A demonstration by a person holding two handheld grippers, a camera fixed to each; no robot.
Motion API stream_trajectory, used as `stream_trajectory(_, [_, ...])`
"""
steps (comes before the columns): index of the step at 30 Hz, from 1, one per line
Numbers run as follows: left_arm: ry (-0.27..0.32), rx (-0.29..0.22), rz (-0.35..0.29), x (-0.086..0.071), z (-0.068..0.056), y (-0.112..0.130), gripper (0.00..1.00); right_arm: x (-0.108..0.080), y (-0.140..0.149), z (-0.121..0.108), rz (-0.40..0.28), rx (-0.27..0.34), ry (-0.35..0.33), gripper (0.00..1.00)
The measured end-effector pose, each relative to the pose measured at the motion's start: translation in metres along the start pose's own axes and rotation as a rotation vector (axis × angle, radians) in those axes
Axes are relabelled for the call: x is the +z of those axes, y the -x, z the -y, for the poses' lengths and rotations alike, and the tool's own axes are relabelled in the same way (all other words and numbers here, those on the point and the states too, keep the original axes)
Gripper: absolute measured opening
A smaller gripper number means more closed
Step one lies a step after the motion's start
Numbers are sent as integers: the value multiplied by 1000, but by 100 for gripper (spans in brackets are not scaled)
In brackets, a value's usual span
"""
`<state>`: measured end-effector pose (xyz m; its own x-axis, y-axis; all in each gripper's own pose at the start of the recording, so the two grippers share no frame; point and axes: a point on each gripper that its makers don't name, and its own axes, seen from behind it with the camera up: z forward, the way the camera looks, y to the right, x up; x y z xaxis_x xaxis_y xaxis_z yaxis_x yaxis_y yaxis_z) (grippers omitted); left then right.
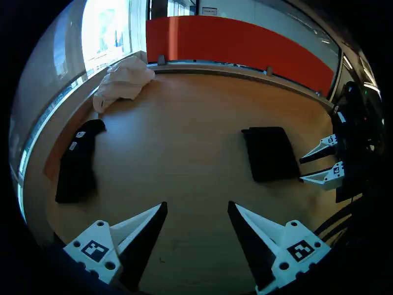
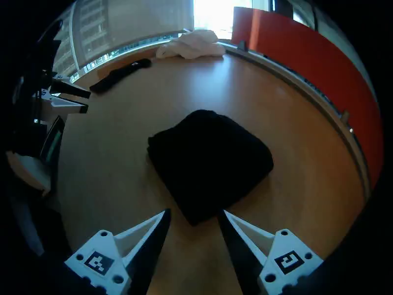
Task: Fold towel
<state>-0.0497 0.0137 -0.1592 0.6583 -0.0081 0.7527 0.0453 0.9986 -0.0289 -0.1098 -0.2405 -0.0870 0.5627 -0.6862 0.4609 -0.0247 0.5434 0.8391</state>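
A black towel (image 2: 209, 162) lies folded into a thick rectangle on the wooden table (image 2: 294, 147). My right gripper (image 2: 194, 212) is open just in front of it, and the towel's near corner reaches the gap between the fingertips without being pinched. In the left gripper view the same towel (image 1: 270, 152) lies to the right, with the right gripper (image 1: 303, 169) open at its far side. My left gripper (image 1: 197, 205) hovers open over bare table (image 1: 186, 128), nothing between its fingers. In the right gripper view it (image 2: 81, 101) sits at the far left.
A crumpled white cloth (image 1: 123, 81) is heaped at the table's back corner by the window; it also appears as the white cloth (image 2: 194, 44). A long black cloth (image 1: 76, 162) lies along the left edge, also seen as the black cloth (image 2: 120, 73). An orange panel (image 1: 236, 44) backs the table.
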Motion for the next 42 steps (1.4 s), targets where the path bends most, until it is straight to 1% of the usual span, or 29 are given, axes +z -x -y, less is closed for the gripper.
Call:
stream_trajectory(6, [1, 6, 1, -1, -2, 0, 91, 7, 14, 0, 19, 26, 6, 73])
stream_trajectory(10, [3, 6, 1, -1, -3, 1, 91, 9, 15, -2, 18, 39, 11, 71])
stream_trajectory(15, [2, 5, 0, -1, -3, 0, 91, 13, 17, -6, 23, 63, 25, 48])
stream_trajectory(17, [1, 6, -1, -1, -2, 0, 91, 13, 18, -6, 22, 73, 27, 37])
stream_trajectory(20, [0, 6, -1, -1, -1, 0, 91, 13, 19, -6, 20, 85, 23, 25])
stream_trajectory(24, [-1, 7, 0, -2, 0, 0, 91, 12, 18, -4, 18, 91, 22, 19])
stream_trajectory(28, [0, 10, 1, -1, -1, 0, 91, 10, 15, -3, 5, 82, 29, 8])
stream_trajectory(32, [1, 12, 0, -2, -2, 0, 91, 8, 13, -5, -1, 78, 38, 6])
stream_trajectory(36, [4, 12, -1, -2, -2, 0, 91, 4, 8, -7, -13, 77, 49, 5])
stream_trajectory(42, [7, 14, -7, -2, -3, -3, 91, -8, -13, -14, -57, 67, 69, 5])
